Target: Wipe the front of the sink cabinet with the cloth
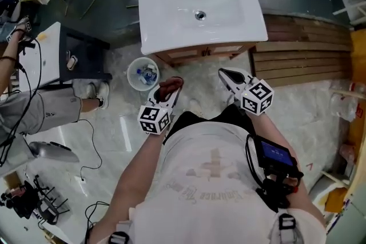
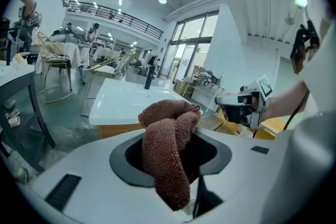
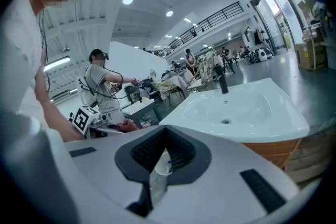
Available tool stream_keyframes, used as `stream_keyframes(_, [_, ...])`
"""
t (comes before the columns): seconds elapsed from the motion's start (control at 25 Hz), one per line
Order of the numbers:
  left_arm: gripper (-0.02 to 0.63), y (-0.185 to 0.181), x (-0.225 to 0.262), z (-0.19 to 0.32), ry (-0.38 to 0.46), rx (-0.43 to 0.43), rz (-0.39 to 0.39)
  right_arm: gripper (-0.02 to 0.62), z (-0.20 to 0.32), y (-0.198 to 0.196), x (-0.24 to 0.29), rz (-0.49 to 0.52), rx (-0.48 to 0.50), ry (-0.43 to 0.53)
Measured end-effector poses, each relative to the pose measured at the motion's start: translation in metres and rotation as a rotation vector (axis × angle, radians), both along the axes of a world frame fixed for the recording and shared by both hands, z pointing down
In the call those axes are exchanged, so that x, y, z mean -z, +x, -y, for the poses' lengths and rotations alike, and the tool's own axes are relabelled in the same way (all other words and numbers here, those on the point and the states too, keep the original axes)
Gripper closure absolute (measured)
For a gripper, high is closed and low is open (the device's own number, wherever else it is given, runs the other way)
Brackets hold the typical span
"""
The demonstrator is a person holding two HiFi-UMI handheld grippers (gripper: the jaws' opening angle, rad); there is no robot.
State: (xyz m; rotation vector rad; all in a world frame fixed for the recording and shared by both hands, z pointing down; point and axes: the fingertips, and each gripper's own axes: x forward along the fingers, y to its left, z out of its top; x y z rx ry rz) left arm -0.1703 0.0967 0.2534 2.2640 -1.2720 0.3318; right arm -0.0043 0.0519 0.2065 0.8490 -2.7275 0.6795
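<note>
Just short of the sink cabinet [image 1: 200, 53], the left gripper [image 1: 173, 87] clamps the cloth [image 2: 167, 155], the right gripper [image 1: 227, 74] closed and empty, so wiping likely needs a low, flat press.

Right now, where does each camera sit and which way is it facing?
Head view: on the head, looking steeply down at the sink and cabinet front; chest, both arms, left gripper, right gripper show.
Left gripper view: on the left gripper, facing over its cloth towards the sink; right forearm shows.
Right gripper view: on the right gripper, facing the sink; left arm shows.
Shared: both gripper views see sink, faucet and the opposite gripper.
</note>
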Motion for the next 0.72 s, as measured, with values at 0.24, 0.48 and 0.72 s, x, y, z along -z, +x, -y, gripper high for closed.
stream_keyframes(0.24, [0.428, -0.005, 0.026, 0.007, 0.045, -0.015, -0.002, 0.583, 0.001, -0.005, 0.015, -0.005, -0.008, 0.035])
stream_keyframes(0.48, [0.428, 0.001, 0.044, 0.024, 0.083, -0.026, -0.009, 0.583, 0.010, -0.007, 0.031, -0.001, 0.001, 0.064])
stream_keyframes(0.72, [0.428, 0.013, 0.051, 0.020, 0.086, -0.051, -0.021, 0.583, 0.007, -0.006, 0.037, -0.010, 0.004, 0.065])
